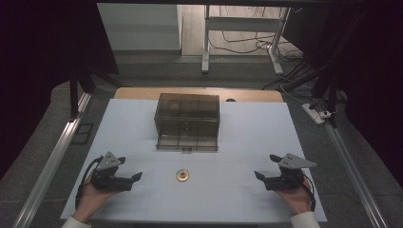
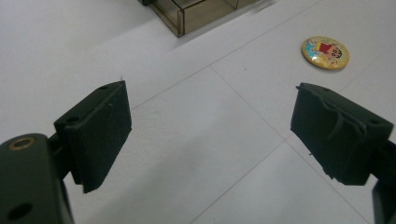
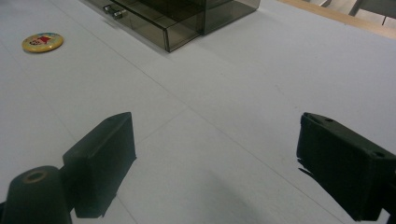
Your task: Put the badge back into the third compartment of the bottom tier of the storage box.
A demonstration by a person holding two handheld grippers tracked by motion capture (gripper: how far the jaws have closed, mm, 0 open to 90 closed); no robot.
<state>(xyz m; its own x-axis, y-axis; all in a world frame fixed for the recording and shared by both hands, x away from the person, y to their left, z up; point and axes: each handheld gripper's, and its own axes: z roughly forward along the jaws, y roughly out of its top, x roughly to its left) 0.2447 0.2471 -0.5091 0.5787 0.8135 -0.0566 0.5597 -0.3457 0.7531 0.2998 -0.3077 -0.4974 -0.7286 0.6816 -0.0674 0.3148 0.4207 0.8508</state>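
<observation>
I have both claws resting low near the front edge of the counter (image 1: 142,118), one toward each front corner. The left claw (image 1: 130,170) stands with its jaws wide apart and nothing between them; the right claw (image 1: 267,167) is the same, spread open and empty.

The round badge (image 1: 182,175) lies flat on the white sheet between them, near the middle of the front edge and well apart from either claw. In the left gripper view the badge (image 2: 326,52) sits ahead and off to the far side of my jaws. Behind it, toward the back edge, stands the smoky clear drawer box (image 1: 187,121), its lower drawer pulled out toward me.

I judge the badge light, stiff and thin, with a glossy domed face that looks slippery. Lying flat, it offers little to pinch, so I would take it across its rim, jaws low against the sheet, gently, since it could skate away or flip.
</observation>
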